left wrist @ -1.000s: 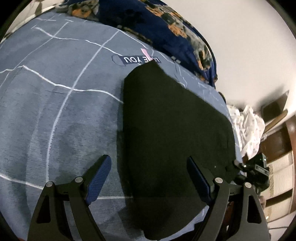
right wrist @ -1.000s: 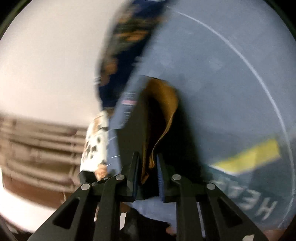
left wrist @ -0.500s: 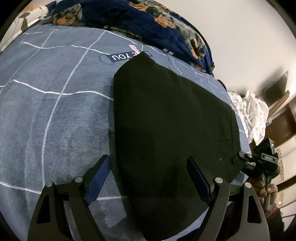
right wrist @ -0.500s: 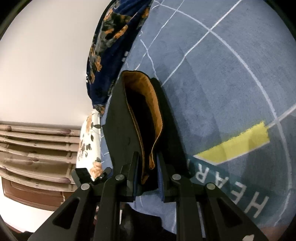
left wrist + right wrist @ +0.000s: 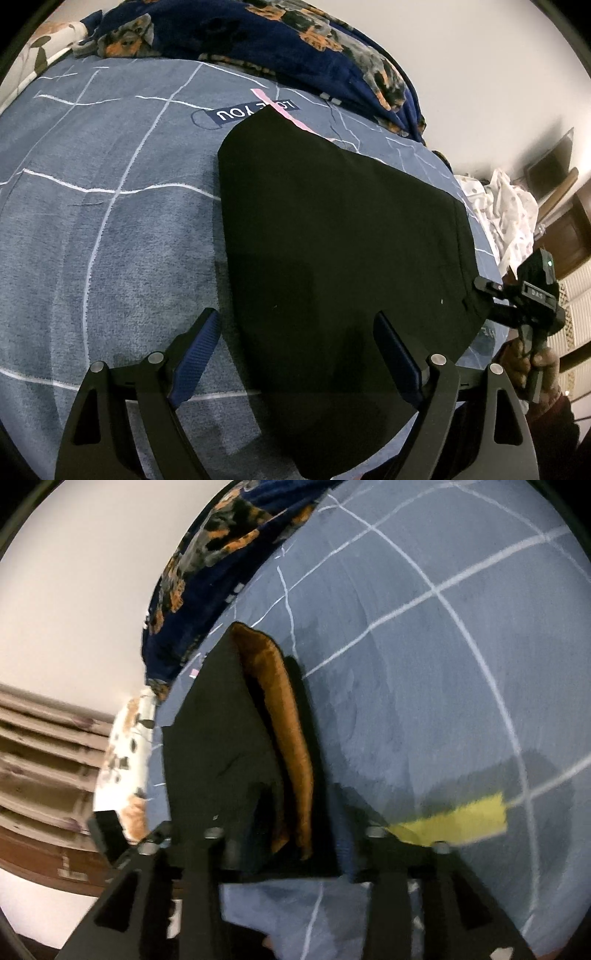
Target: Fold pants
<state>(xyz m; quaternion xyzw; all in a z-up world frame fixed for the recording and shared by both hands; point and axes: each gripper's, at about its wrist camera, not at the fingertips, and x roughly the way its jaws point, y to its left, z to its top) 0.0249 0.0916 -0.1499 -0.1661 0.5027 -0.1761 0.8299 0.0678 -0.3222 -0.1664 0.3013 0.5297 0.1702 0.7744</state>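
Observation:
The black pants (image 5: 332, 258) lie folded flat on the blue-grey bedspread (image 5: 110, 221). My left gripper (image 5: 295, 350) is open and hovers over their near edge, touching nothing. My right gripper (image 5: 291, 845) has its jaws spread apart around the pants' edge (image 5: 221, 746), where the brown fleece lining (image 5: 288, 738) shows; it no longer pinches the cloth. In the left wrist view the right gripper (image 5: 487, 295) sits at the pants' right edge.
A dark blue blanket with orange print (image 5: 295, 40) is bunched along the far side of the bed. White printed cloth (image 5: 509, 210) lies off the right bed edge near wooden furniture (image 5: 569, 236). A yellow patch (image 5: 454, 823) marks the bedspread.
My right gripper was shut on the pants' edge and has now opened. The pants have settled flatter on the bed. My left gripper stayed open and barely moved.

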